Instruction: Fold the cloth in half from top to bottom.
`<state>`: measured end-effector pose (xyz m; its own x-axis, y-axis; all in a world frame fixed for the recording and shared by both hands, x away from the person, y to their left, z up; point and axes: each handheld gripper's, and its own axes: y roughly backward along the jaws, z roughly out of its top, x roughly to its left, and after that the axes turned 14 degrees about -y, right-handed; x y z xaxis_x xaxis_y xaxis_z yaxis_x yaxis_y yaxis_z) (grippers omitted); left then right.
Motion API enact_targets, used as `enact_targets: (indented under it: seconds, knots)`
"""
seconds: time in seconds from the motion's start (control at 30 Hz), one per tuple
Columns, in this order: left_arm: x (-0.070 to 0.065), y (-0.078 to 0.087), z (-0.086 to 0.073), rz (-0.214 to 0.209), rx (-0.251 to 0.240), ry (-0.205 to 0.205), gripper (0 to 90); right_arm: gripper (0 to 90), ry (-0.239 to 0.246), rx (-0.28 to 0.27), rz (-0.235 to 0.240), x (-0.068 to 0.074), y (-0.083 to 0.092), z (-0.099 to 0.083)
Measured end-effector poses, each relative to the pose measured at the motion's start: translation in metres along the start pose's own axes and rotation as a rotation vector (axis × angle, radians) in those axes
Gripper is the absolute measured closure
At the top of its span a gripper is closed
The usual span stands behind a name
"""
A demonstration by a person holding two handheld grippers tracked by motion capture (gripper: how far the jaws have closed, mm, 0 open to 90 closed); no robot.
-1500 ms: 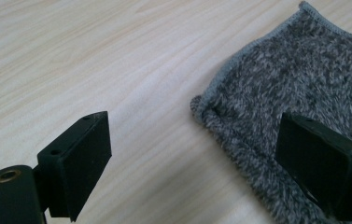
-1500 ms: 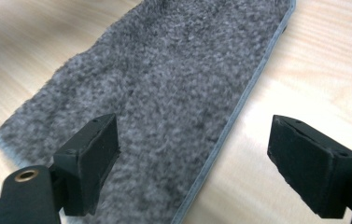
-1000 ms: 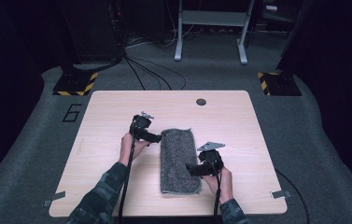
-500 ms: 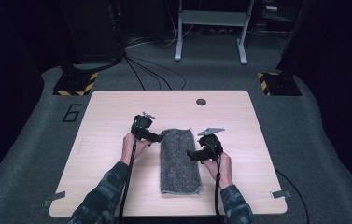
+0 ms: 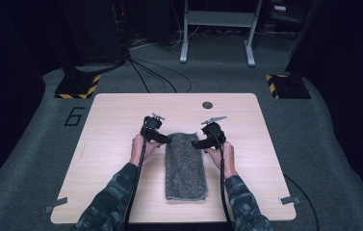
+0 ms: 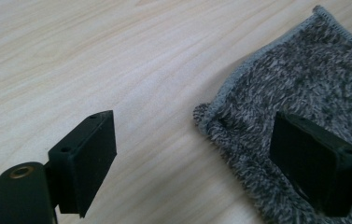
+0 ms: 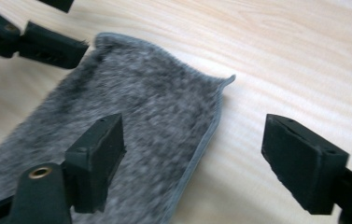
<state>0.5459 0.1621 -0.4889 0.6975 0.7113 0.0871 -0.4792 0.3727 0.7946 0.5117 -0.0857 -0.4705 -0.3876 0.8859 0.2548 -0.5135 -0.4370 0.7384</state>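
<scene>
Grey towel: folded into a long narrow strip, lying flat near the middle of the light wooden table, its short far end between the two grippers and its near end toward the person. Change since a second ago: the right gripper has travelled up along the towel's right edge, from about its midpoint to the far right corner, and now faces the left gripper, which has kept its place at the far left corner. Both sets of jaws have just been closing a little yet remain spread. In the left gripper view the towel's curled corner sits between the jaws, the right-hand jaw over the pile, no pad pressing. In the right gripper view the hemmed edge and its upturned corner lie between the jaws, likewise unpinched. Reading: both corners of the far end are lined up for a paired pinch, probably ahead of a further fold; nothing is gripped yet. Containers: none on the table. Other item: a small dark round disc near the far edge, well apart from the towel.
</scene>
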Motion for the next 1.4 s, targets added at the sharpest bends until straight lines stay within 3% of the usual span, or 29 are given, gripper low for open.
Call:
enact_targets:
  seconds: [0.37,0.5,0.83,0.9,1.07,1.2,1.4]
  knots:
    - [-0.002,-0.015,0.004,-0.026,0.022,-0.022,33.8,35.3,-0.021,0.065,-0.022,-0.004,-0.036,0.017]
    - [-0.005,-0.019,0.004,-0.034,0.028,-0.032,40.4,37.9,-0.018,0.088,-0.038,-0.003,-0.045,0.016]
    - [-0.012,-0.018,0.007,-0.045,0.036,-0.076,57.3,49.7,-0.010,0.113,-0.062,0.002,-0.052,0.011]
    - [-0.013,-0.019,0.007,-0.046,0.031,-0.079,60.5,56.3,0.001,0.114,-0.063,0.003,-0.052,0.011]
    - [-0.013,-0.020,0.008,-0.050,0.015,-0.073,71.0,69.4,0.005,0.119,-0.042,0.005,-0.053,0.011]
    - [-0.013,-0.021,0.008,-0.055,0.012,-0.079,75.7,81.7,-0.032,0.133,-0.008,0.005,-0.053,0.011]
    - [-0.012,-0.020,0.007,-0.067,0.003,-0.068,81.9,86.3,-0.077,0.114,0.030,-0.001,-0.053,0.009]
